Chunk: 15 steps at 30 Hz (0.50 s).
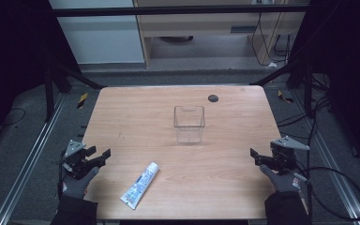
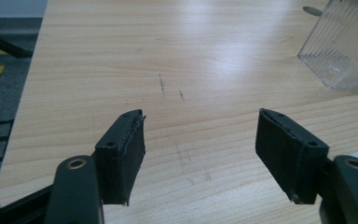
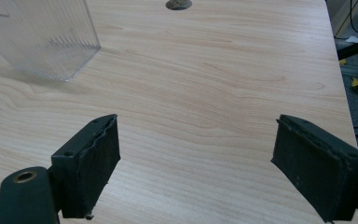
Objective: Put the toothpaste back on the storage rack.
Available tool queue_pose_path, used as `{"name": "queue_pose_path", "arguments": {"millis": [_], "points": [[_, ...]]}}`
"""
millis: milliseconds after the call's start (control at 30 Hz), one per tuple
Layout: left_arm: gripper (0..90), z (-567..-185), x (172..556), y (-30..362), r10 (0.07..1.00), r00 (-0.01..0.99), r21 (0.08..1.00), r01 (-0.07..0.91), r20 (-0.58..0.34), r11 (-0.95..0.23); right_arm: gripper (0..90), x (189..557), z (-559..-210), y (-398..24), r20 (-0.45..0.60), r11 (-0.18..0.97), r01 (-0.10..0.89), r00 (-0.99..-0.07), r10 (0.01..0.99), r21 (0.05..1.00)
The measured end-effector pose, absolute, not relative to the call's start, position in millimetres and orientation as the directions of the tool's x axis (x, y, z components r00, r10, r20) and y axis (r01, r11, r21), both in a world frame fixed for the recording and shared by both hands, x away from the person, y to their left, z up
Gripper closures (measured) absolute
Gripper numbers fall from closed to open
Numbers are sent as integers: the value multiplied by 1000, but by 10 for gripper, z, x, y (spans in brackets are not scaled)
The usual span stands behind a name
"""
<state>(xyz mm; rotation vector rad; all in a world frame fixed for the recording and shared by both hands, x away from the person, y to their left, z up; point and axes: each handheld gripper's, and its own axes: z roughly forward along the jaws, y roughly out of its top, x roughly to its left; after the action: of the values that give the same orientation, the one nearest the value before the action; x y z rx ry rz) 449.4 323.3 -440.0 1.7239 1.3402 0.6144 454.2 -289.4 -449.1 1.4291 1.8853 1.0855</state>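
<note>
Near the front edge of the wooden table (image 1: 234, 108) lay a toothpaste tube (image 1: 140, 185), just right of the left gripper (image 1: 98, 157); both grippers, right gripper (image 1: 257, 157) included, gaped empty.

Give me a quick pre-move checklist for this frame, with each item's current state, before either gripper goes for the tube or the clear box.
1. Left gripper open with nothing between its jaws: ok.
2. Right gripper open with nothing between its jaws: ok.
3. Tube lies flat on the table, apart from both grippers, nearer the left one: ok.
4. Clear box stands upright near the table's middle, open top up: ok.
5. Box has nothing in it: looks so, but through clear walls cannot tell for sure.
6. Tube cap on: cannot tell, too small in the high view.
</note>
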Motion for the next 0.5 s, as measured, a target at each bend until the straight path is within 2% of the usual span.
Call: {"name": "queue_pose_path", "arguments": {"millis": [200,333,500], "points": [[396,-4340,4451,3144,931,346,830,549,-120,-97,160,4466,-4410,-2785,15,145,496,-305,952,856],[402,-4299,4427,3054,915,384,815,566,-128,-123,203,4433,-4382,-2675,-18,180,481,-322,947,858],[404,-4281,4420,2949,900,419,796,583,-123,-163,206,4423,-4375,-2629,-24,187,482,-323,946,856]]}}
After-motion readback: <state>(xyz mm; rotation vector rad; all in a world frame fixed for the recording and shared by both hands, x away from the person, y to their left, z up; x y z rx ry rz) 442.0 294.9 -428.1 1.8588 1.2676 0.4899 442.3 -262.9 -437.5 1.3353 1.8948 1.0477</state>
